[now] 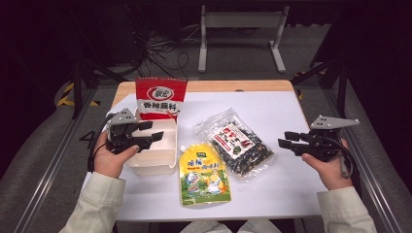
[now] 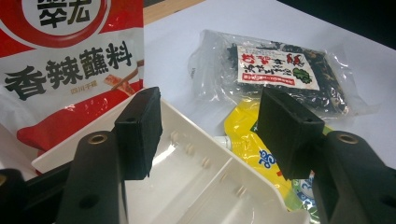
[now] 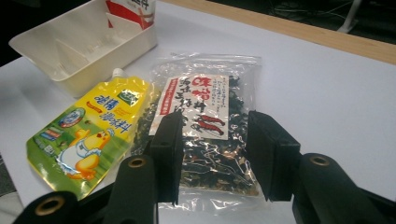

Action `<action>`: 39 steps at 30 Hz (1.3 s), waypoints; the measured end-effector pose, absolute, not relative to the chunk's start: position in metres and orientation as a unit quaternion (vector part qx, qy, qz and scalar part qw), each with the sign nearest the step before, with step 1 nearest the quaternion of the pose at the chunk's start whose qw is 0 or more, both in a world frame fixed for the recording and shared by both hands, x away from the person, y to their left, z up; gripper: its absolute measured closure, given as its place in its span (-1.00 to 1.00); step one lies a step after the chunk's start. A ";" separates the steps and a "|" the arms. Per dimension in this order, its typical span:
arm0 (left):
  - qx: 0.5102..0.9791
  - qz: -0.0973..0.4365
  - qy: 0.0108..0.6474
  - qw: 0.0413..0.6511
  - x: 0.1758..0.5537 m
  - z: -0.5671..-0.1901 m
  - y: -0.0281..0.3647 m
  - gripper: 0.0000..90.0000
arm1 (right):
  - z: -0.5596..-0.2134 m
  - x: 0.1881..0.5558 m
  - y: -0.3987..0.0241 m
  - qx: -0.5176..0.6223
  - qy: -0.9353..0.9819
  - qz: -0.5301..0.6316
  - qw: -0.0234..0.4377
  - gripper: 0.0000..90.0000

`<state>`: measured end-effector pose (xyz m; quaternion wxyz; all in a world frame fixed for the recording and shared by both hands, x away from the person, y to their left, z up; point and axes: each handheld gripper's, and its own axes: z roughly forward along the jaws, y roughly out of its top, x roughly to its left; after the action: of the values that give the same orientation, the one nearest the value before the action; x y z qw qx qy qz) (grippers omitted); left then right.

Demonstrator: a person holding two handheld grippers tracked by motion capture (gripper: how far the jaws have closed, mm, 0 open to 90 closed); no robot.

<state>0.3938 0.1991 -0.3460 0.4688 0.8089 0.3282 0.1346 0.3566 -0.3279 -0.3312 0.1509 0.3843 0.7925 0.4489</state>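
A white plastic bin (image 1: 156, 164) lies at the table's left, with a red and white packet (image 1: 160, 99) standing upright in its far end. My left gripper (image 1: 150, 133) hovers over the bin's left side. In the left gripper view its jaws (image 2: 210, 116) stand open above the bin's rim (image 2: 187, 126), with nothing pressed between the pads. A yellow spout pouch (image 1: 204, 174) lies flat beside the bin. To its right is a clear bag of dark dried food (image 1: 235, 143). My right gripper (image 1: 286, 140) is open, to the right of that bag (image 3: 205, 107) and pointing at it.
The white table top (image 1: 277, 109) has a wooden strip along its far edge. Free surface lies right of the clear bag and in front of the pouch (image 3: 93, 126). A grey metal stand (image 1: 240, 34) and cables are on the floor beyond the table.
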 end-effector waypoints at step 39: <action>0.812 0.138 0.340 0.454 0.368 -0.349 0.216 -0.14 | -0.383 0.435 -0.308 0.434 0.802 0.393 0.118 0.10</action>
<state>0.3676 0.2156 -0.3495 0.4540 0.8121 0.3395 0.1383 0.4349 -0.3083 -0.3834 0.1179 0.4343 0.8019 0.3930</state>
